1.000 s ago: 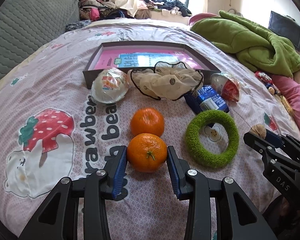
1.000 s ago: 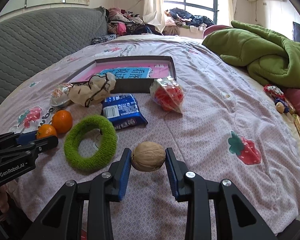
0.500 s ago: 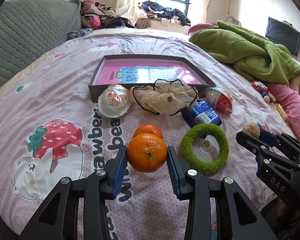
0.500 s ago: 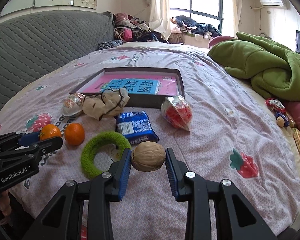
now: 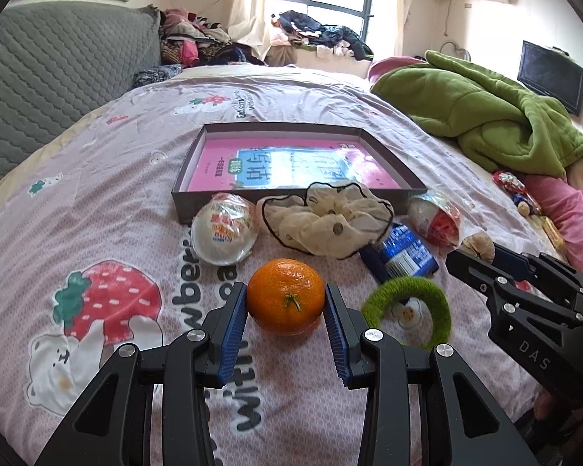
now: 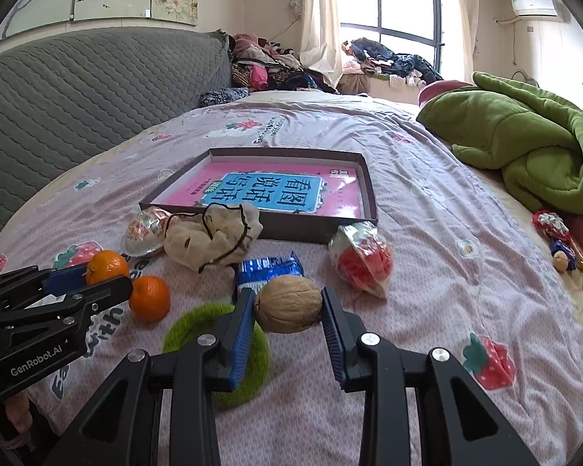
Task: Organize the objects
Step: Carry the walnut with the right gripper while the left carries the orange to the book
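Nearest, left tongs (image 5: 285,308) gripped an orange (image 5: 286,296) and right tongs (image 6: 287,308) gripped a walnut (image 6: 287,303), both clear of the bed (image 5: 97,209). Straight ahead lay the open box (image 5: 217,209), beyond a cream scrunchie (image 5: 326,225); the left hand seemed slightly nearer.

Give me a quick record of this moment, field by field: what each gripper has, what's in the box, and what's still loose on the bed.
left gripper: shut on a mandarin
right gripper: shut on a walnut
box: holds only a pink and blue book
loose on bed: second mandarin, green ring, cream scrunchie, blue packet, two wrapped snacks
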Motion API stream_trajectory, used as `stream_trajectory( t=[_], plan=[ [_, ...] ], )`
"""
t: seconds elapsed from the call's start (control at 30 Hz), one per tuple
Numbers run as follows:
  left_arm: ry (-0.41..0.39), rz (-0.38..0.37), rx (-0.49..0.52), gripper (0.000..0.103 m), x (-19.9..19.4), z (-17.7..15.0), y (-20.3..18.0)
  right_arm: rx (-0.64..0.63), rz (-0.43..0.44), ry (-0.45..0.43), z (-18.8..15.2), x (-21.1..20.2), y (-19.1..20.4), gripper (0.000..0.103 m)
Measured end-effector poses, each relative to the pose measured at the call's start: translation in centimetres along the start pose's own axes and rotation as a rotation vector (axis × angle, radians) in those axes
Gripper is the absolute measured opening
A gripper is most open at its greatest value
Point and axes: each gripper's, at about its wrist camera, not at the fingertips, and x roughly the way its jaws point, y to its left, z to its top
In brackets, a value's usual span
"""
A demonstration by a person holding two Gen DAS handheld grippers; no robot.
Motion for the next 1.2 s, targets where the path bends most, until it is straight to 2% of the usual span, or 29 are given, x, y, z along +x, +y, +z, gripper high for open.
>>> stream_trajectory(
  t=[0.7, 1.2],
  plan=[
    [-0.049, 0.043, -0.011, 0.040, 2.1, 5.2, 0.9, -0.030, 0.031, -0.086, 5.7, 2.1, -0.2, 0.035],
    [-0.034, 0.065, -0.003, 0.040, 5.1, 8.6, 1.8, -0.047, 0.036, -0.046, 7.8, 5.5, -0.8, 0.035]
  ],
)
